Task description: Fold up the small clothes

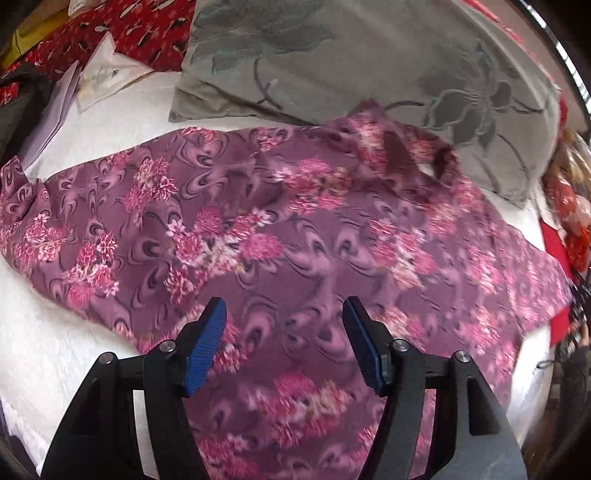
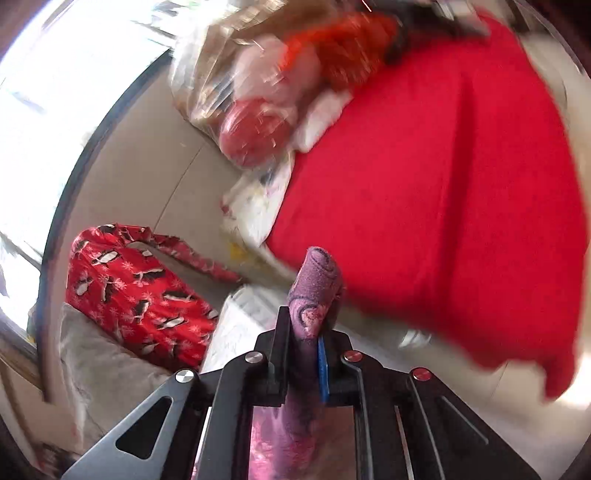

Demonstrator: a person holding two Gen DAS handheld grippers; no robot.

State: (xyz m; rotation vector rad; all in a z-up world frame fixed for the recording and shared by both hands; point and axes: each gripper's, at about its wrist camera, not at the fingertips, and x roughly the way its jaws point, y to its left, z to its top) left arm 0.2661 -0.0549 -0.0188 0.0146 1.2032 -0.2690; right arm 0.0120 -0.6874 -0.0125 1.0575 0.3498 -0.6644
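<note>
A purple garment with pink flowers [image 1: 280, 229] lies spread across a white bed cover [image 1: 51, 332]; its far right part is bunched up against a grey pillow. My left gripper [image 1: 284, 317] hovers over the garment's near part, open, with nothing between its blue pads [image 1: 207, 350]. In the right wrist view my right gripper [image 2: 303, 328] is shut on a rolled edge of the purple garment [image 2: 317, 280], which sticks up between the jaws and trails back under the gripper.
A grey pillow with a flower pattern [image 1: 369, 74] lies behind the garment. Papers [image 1: 103, 74] and a red patterned cloth [image 1: 147, 26] sit at the back left. The right wrist view shows a red sheet [image 2: 443, 166], a plastic bag of things [image 2: 266, 92] and a red patterned cloth [image 2: 133, 291].
</note>
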